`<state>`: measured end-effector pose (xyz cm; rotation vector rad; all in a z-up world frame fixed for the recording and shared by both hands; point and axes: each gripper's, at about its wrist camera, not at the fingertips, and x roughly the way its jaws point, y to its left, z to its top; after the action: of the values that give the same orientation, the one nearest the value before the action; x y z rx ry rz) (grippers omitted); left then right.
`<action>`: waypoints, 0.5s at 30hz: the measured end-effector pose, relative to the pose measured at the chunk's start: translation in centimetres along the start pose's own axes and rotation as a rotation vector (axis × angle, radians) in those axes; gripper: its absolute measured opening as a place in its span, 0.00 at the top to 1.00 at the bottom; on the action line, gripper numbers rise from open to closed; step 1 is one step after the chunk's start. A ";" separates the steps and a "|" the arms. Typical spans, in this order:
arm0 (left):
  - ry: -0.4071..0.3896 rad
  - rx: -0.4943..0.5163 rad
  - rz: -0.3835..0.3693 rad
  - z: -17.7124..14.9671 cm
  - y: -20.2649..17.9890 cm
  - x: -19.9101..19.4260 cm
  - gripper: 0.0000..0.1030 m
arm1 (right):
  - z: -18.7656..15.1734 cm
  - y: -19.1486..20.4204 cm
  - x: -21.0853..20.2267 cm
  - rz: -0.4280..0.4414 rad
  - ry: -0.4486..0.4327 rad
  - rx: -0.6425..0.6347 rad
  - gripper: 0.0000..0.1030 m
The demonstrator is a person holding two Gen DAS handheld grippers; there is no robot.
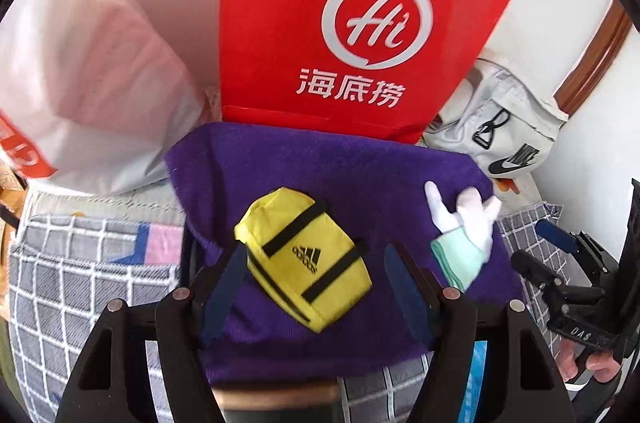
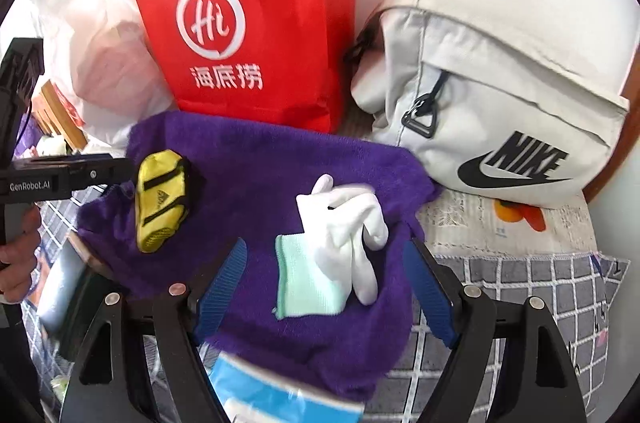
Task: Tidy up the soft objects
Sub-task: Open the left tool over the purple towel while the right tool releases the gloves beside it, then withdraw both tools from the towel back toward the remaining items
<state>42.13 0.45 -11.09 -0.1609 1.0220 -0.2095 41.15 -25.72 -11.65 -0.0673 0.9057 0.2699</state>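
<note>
A red paper bag [image 1: 320,23] stands beside a white backpack [image 2: 500,111].

Left wrist view: looks steeply down along its fingers, close above the purple towel [image 1: 320,175]. Right wrist view: same downward tilt, set further right, equally near. Both share the towel, the red bag [image 1: 320,3] and the grey backpack [image 2: 500,95] behind.

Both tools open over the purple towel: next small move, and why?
Probably lift both tools clear. The left tool is open around the yellow pouch, the right tool around the white glove; neither presses. Both items already lie on the purple towel.
</note>
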 end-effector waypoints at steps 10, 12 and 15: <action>-0.055 0.001 0.017 -4.6 0.5 -6.7 0.32 | -3.5 1.7 -7.1 0.016 -0.090 0.063 0.22; -0.056 -0.001 0.012 -5.9 0.6 -7.6 0.32 | -4.8 2.5 -8.4 0.036 -0.096 0.083 0.22; -0.072 -0.057 0.051 -8.0 1.3 -9.2 0.34 | -6.3 3.8 -9.6 0.071 -0.079 0.082 0.22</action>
<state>30.72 3.72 -7.90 -0.1925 0.9599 -0.1279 29.73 -25.06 -7.83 0.0512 0.8405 0.2987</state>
